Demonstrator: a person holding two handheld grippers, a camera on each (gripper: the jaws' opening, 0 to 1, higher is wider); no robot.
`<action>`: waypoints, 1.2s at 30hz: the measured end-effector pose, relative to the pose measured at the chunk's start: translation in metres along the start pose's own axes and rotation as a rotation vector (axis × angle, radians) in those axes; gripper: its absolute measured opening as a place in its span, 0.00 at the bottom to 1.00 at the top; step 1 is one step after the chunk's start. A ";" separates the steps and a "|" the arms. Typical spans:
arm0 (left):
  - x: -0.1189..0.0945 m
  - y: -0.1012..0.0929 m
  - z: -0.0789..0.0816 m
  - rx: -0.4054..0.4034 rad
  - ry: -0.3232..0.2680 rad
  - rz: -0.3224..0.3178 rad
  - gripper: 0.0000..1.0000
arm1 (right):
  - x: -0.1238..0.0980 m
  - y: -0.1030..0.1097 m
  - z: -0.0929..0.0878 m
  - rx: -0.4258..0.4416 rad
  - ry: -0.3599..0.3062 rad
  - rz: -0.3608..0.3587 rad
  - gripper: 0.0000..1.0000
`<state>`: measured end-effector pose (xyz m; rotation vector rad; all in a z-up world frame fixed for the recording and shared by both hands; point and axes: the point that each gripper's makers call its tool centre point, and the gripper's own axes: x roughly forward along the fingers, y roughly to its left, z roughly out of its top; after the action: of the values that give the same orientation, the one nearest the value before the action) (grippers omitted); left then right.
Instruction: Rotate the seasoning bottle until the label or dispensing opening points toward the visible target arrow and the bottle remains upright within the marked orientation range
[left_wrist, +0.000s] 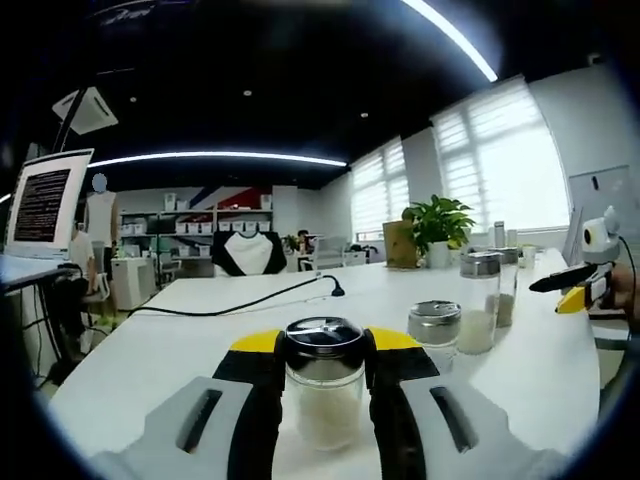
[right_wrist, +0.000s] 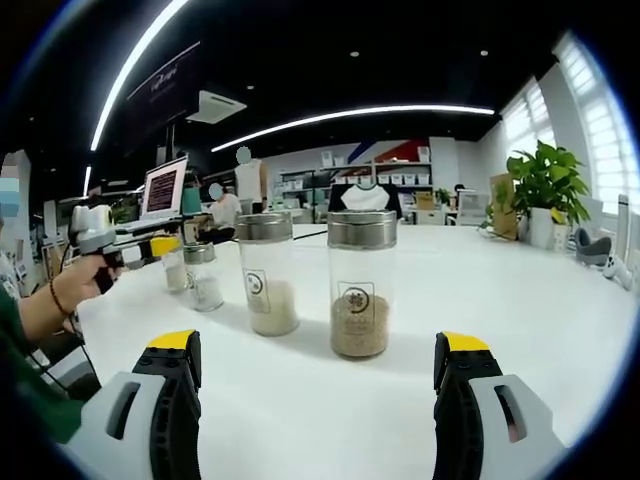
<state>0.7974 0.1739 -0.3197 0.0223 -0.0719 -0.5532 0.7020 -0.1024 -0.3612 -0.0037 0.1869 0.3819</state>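
Near the worktop (left_wrist: 180, 330) edge, left tool (left_wrist: 323, 390) is clamping the seasoning bottle (left_wrist: 324, 385), about to twist; right tool (right_wrist: 318, 385) is hanging wide apart.

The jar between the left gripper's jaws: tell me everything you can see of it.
The jar is short, clear glass or plastic, with a shiny dark metal lid and white grains filling its lower part. It stands upright on the white table. The left gripper has one black, yellow-tipped jaw against each side just below the lid. No label or arrow shows from here.
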 end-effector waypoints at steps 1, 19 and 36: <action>-0.001 -0.002 0.000 0.005 -0.002 -0.006 0.32 | 0.000 0.000 0.000 0.001 -0.001 -0.002 0.99; -0.006 -0.007 -0.008 -0.035 0.026 -0.005 0.32 | -0.002 -0.001 0.000 0.007 0.002 -0.004 0.99; -0.008 -0.007 -0.008 -0.039 0.018 -0.018 0.32 | -0.003 0.001 -0.002 0.015 0.002 -0.004 0.99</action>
<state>0.7874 0.1724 -0.3286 -0.0100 -0.0434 -0.5724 0.6986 -0.1029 -0.3621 0.0107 0.1922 0.3763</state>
